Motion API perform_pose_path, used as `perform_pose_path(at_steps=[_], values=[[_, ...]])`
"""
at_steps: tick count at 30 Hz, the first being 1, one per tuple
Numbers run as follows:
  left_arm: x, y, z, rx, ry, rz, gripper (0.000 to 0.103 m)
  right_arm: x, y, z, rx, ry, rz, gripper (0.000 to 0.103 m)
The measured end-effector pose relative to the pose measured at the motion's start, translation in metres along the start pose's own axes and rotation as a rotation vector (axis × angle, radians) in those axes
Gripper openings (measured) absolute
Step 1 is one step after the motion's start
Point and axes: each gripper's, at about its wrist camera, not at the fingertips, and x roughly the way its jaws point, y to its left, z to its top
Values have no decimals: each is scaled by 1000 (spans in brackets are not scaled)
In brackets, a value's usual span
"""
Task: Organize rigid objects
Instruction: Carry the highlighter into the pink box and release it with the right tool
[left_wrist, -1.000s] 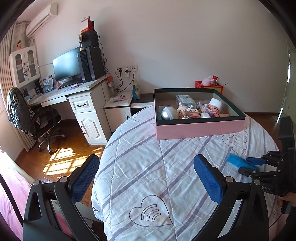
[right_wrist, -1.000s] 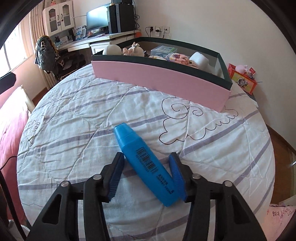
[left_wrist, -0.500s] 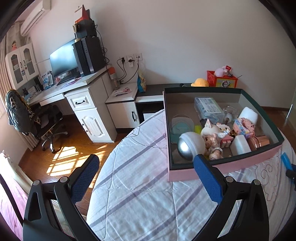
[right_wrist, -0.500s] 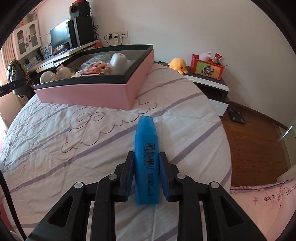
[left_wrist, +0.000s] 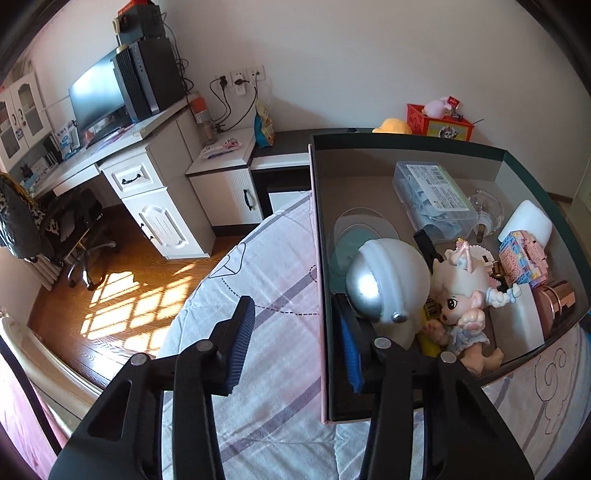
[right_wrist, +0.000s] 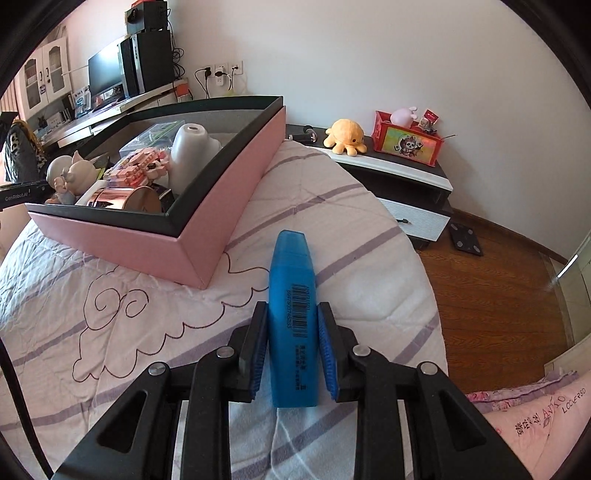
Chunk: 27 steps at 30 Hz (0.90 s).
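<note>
My right gripper (right_wrist: 291, 347) is shut on a blue marker (right_wrist: 292, 314) and holds it above the bed, to the right of the pink box (right_wrist: 207, 225). The box also shows in the left wrist view (left_wrist: 322, 295); it holds a silver-white dome (left_wrist: 384, 284), a doll (left_wrist: 461, 310), a clear plastic case (left_wrist: 432, 192) and several other small items. My left gripper (left_wrist: 295, 343) is open and straddles the box's left wall: one finger is outside, the other inside, next to the dome.
The box sits on a striped bedspread (right_wrist: 110, 332). A desk with monitor (left_wrist: 99, 107) and a chair (left_wrist: 44, 229) stand at the left. A nightstand (right_wrist: 399, 173) with an orange plush (right_wrist: 345, 134) and a red box (right_wrist: 406, 142) stands behind the bed.
My left gripper has moved in over the box's left wall and narrowed. My right gripper closed on the blue marker and lifted it, swinging round to the box's right side.
</note>
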Motion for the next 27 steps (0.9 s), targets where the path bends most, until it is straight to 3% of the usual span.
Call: perform_pose_path(at_steps=[3,6,9,27], values=[[1,-7,2,26,-11,13,30,4,0,5,-1,1,0,26],[-1,-12,0,37,-27,-9,14,6,2,9,1,-1,-5,26],[-2,-20,-2,65,-46,-3,5,6,2,10,6,-2,-6,26],[-1,-10,-5,30,-70,-37,5,-14,2,23,48,-53,-27,26]])
